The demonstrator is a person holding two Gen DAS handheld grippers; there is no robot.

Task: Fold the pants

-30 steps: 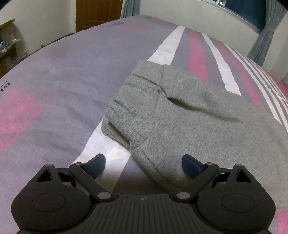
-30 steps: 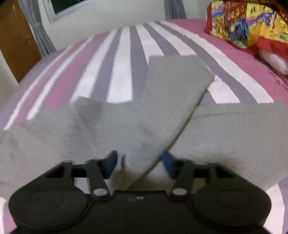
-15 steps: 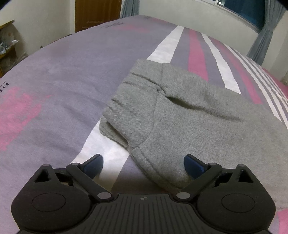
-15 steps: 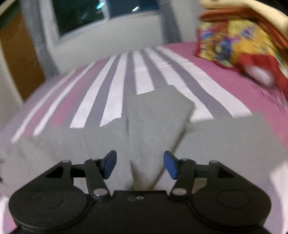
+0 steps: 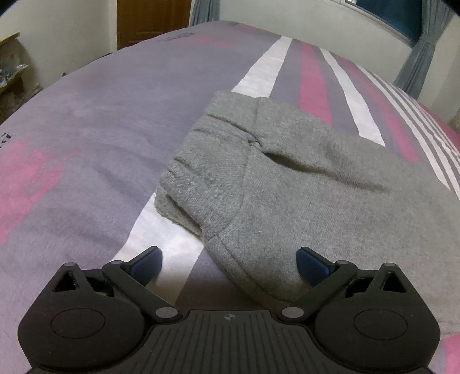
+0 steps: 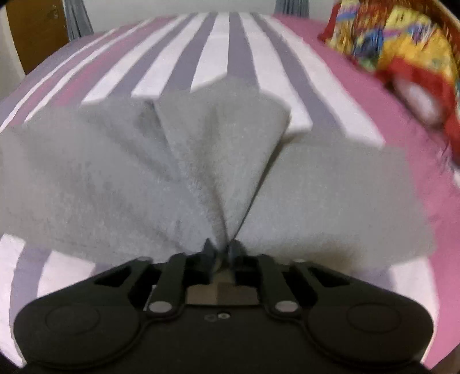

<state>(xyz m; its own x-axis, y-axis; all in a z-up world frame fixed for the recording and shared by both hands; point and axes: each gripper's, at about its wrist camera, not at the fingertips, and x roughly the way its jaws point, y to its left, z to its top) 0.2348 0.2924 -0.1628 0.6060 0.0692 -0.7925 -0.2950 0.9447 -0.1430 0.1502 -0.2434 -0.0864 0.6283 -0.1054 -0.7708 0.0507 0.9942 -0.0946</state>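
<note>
Grey sweatpants (image 5: 302, 178) lie on the striped bed; their waistband end faces me in the left wrist view. My left gripper (image 5: 228, 263) is open and empty, low over the bed, with the near waistband corner between its blue pads. In the right wrist view the grey pant legs (image 6: 138, 172) spread across the bed. My right gripper (image 6: 221, 250) is shut on a bunched fold of the upper pant leg (image 6: 218, 149), which fans out from the jaws.
The bed (image 5: 86, 129) has purple, pink and white stripes. A colourful pillow (image 6: 402, 49) lies at the far right. A wooden door (image 5: 149, 17), curtains (image 5: 414, 60) and a side shelf (image 5: 11, 63) stand beyond the bed.
My right gripper has closed on the pant leg, which was loose between open jaws before. My left gripper stays open and has barely shifted.
</note>
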